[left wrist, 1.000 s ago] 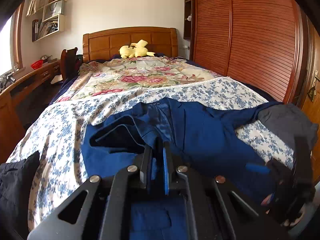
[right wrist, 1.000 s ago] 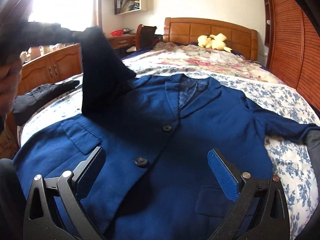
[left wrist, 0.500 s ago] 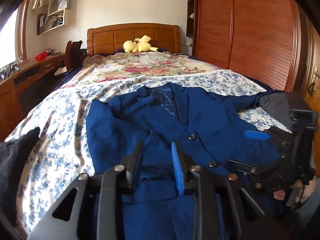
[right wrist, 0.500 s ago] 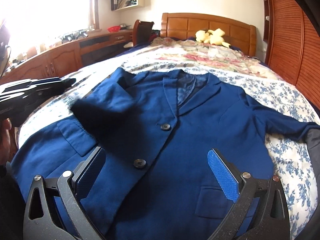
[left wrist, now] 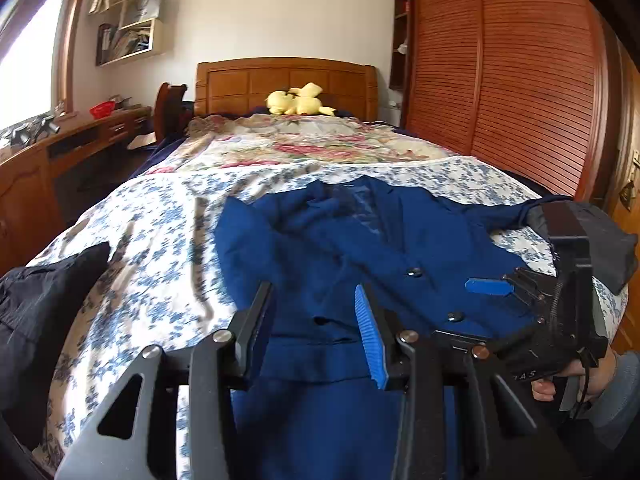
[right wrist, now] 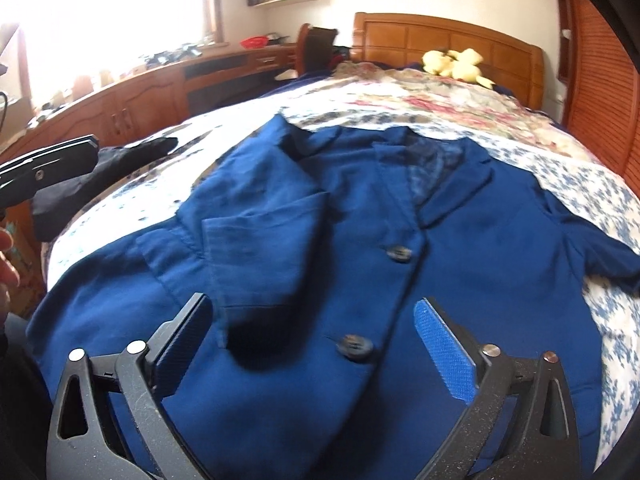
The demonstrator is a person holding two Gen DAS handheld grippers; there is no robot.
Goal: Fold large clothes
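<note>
While the blue blazer (right wrist: 460, 248) lies face up and buttoned on the floral bedspread (left wrist: 160, 240), we log one sleeve as done: the sleeve on our left side (right wrist: 256, 252) is folded inward and rests across the chest, its cuff ending near the lower button (right wrist: 354, 347). The other sleeve (right wrist: 592, 252) is spread out toward the wardrobe side, unfolded.

Left gripper (left wrist: 316, 340): jaws parted to a moderate gap, nothing between them; it hovers low over the blazer's hem region, apart from the cloth as far as we can tell. Right gripper (right wrist: 316, 344): jaws wide apart, empty, hovering above the front of the jacket near the lower button. In the left wrist view the right gripper appears at the right edge, above the blazer's outer side, held in the person's hand (left wrist: 580, 376).

Progress, our judgement: early stage. One sleeve in; remaining are the second sleeve, then the body folds (sides or hem up toward the collar (right wrist: 424, 148)). The next step would likely be for the right gripper to take the outstretched sleeve.

Other items noted: a black garment (left wrist: 36, 304) on the left bed edge, a grey one (left wrist: 612, 240) at the right edge, a yellow plush toy (left wrist: 296, 100) by the headboard.
</note>
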